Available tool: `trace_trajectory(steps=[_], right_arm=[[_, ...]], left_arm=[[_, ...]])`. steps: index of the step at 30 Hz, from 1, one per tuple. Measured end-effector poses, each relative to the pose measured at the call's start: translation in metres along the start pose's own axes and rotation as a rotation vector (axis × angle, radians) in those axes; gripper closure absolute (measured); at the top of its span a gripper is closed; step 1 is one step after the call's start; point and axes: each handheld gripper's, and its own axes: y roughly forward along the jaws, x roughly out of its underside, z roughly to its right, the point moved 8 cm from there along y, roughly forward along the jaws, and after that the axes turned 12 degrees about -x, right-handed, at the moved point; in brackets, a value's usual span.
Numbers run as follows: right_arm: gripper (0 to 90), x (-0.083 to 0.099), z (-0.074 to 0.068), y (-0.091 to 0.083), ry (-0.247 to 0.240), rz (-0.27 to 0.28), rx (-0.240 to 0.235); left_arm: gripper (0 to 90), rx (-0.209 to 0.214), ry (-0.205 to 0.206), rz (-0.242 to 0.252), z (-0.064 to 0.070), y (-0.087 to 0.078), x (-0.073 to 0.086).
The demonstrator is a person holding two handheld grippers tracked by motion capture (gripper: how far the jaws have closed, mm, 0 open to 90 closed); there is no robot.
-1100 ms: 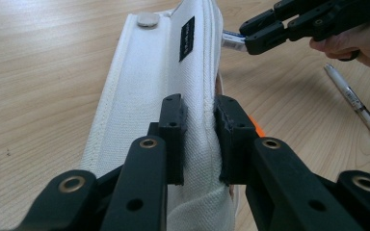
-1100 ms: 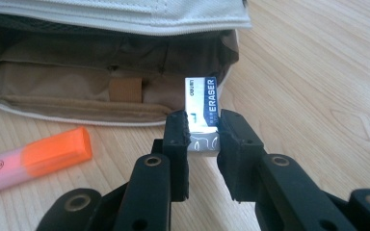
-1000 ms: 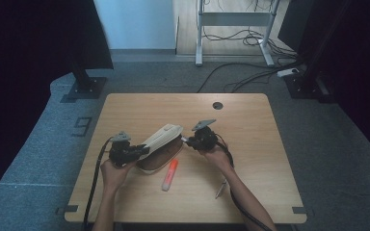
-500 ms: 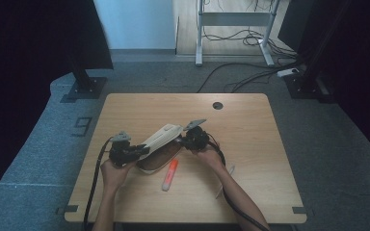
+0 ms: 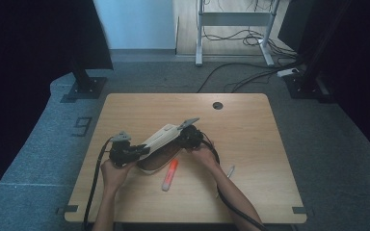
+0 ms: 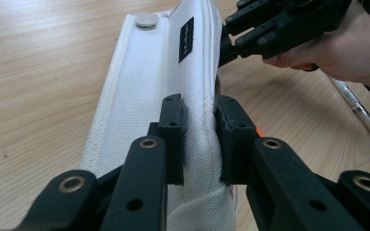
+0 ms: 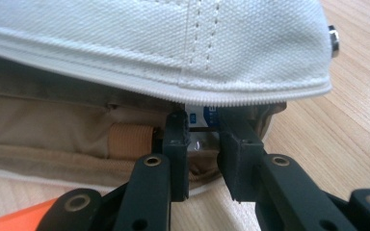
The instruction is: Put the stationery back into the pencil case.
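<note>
Two grippers work on one white canvas pouch [image 5: 158,138], and we place everything else by that pouch. It lies a little left of the middle of the wooden desk [image 5: 250,125], with its long axis slanting away from us to the right and its lid flap lifted.

Nearest us, just this side of the pouch, lies an orange marker [image 5: 169,174], and to the right of that, well apart from the pouch, a clear pen [image 5: 230,171] rests by our right forearm.

At the near left end of the pouch, our left gripper [image 6: 201,139] has its jaws closed on the raised edge of the canvas flap; in the left gripper view the fabric is pinched between the two black pads, and a small black label [image 6: 186,32] and a metal snap [image 6: 147,19] show farther along the flap.

At the far right end of the pouch, our right gripper [image 7: 203,144] points into the open mouth under the flap. Its jaws stand a little apart, with their tips just inside the opening; we cannot tell whether they touch anything there. Inside, in the right gripper view, we see tan lining, a tan cylindrical item [image 7: 131,139] to the left of the jaws, and a white tag with blue print [image 7: 201,115] just beyond them.

Beyond the pouch, near the desk's far edge, sits a round cable hole [image 5: 217,105].
</note>
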Motion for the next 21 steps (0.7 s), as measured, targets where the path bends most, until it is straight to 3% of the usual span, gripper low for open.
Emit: trace_trajectory(steps=[12,21], right_arm=[[71.1,-0.003,0.003,0.013,0.004,-0.003,0.011],[49.9,-0.001,0.003,0.005,0.012,0.004,0.013]], left_arm=[[74.6,0.003,0.008,-0.004,0.001,0.001,0.000],[74.6,-0.008,0.017,-0.007,0.001,0.001,0.001]])
